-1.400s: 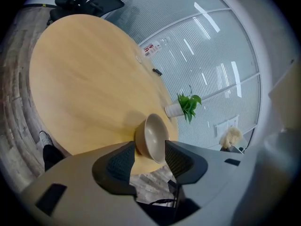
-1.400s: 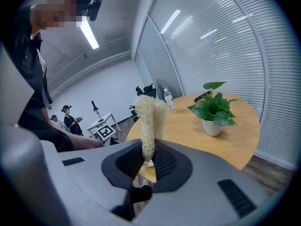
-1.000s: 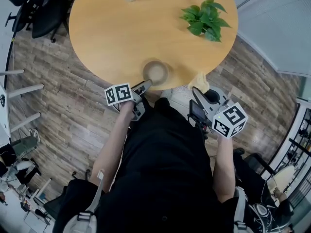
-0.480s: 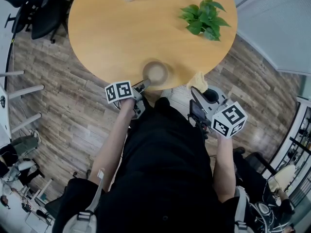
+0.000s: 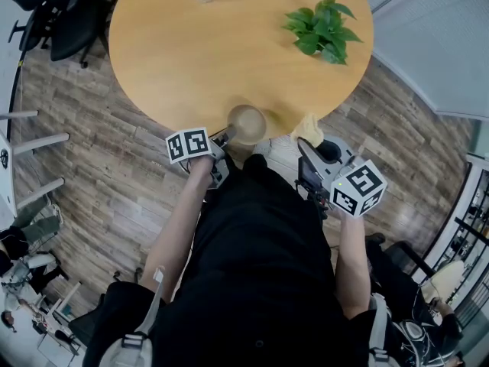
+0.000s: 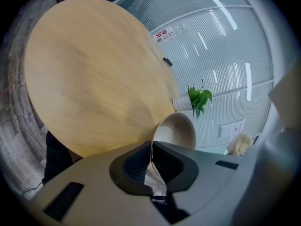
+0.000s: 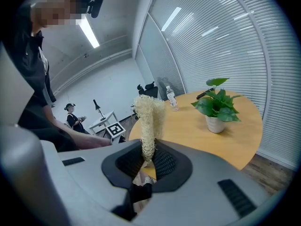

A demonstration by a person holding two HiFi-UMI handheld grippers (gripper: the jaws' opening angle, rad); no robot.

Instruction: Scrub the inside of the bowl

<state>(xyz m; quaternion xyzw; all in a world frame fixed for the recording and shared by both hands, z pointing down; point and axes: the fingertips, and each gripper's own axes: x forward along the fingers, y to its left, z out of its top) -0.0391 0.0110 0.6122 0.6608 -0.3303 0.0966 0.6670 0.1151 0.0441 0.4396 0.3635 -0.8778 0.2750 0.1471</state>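
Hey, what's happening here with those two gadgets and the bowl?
A person holds a claw tool in each hand at a round wooden table. The left claw has just closed on the rim of the beige bowl at the table's near edge. The right claw grips a pale mesh scrubber, apart from the bowl. Scrubbing has not started yet.
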